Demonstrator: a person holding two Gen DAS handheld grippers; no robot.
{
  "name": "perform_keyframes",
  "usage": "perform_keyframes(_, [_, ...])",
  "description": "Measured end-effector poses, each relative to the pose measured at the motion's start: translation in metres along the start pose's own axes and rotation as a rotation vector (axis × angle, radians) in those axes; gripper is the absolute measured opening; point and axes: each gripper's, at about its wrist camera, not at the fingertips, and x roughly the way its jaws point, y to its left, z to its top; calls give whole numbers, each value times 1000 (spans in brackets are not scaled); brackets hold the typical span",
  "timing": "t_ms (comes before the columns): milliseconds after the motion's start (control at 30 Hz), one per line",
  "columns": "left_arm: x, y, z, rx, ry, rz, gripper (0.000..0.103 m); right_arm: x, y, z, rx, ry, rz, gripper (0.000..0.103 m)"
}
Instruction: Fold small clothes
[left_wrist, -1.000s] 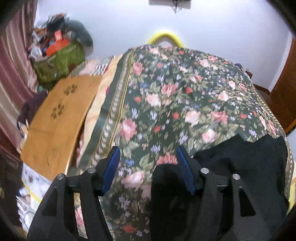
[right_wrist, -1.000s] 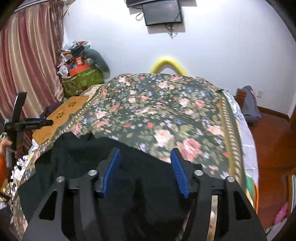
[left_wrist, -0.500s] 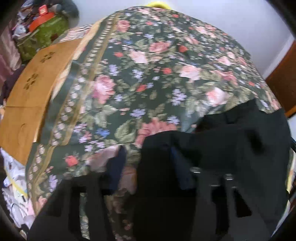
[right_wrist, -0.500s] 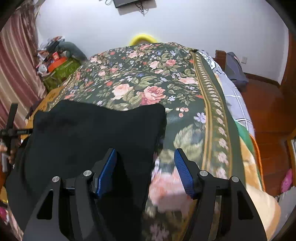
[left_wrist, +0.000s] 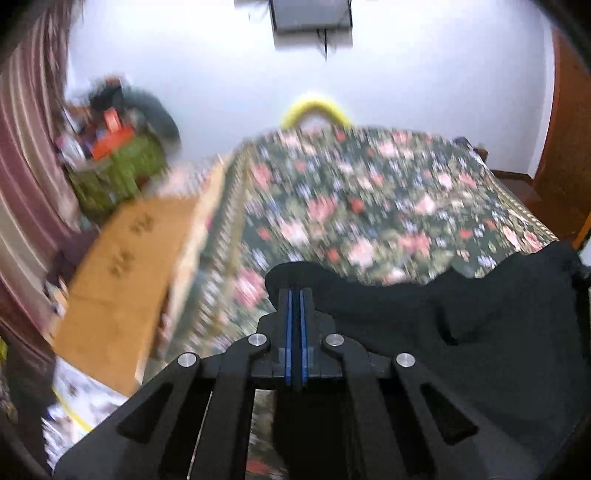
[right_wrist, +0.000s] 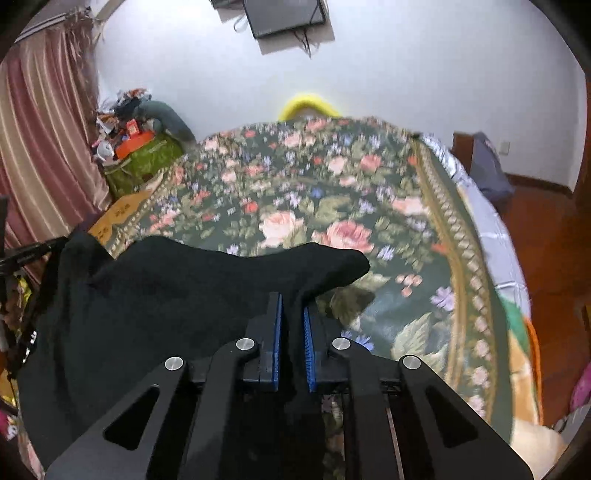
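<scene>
The left gripper (left_wrist: 295, 295) has its blue pads pressed almost together, pinching a corner of the black cloth (left_wrist: 498, 325), which bulges just past the tips. The right gripper (right_wrist: 292, 306) is closing its jaws, the pads already squeezing a thicker fold of the same cloth (right_wrist: 155, 288) between them. The cloth hangs between the two grippers over the near end of the floral bedspread (right_wrist: 332, 206).

The left view is blurred and shows a brown mat (left_wrist: 125, 266) beside the bed. The right view is sharper, showing the bed's far side, a wooden floor (right_wrist: 546, 236), and the other gripper's dark frame (right_wrist: 26, 254) at the cloth's left edge.
</scene>
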Motion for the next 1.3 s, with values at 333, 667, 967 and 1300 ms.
perform_keyframes(333, [70, 25, -24, -31, 176, 112, 0, 12, -22, -16, 53, 52, -109, 9])
perform_keyframes(667, [49, 16, -48, -46, 241, -25, 10, -21, -19, -19, 63, 75, -100, 37])
perform_keyframes(967, [-5, -21, -81, 16, 265, -185, 58, -53, 33, -42, -26, 106, 5, 66])
perform_keyframes(1300, [-35, -23, -139, -12, 303, -180, 70, -81, 28, -121, 64, 225, -39, 67])
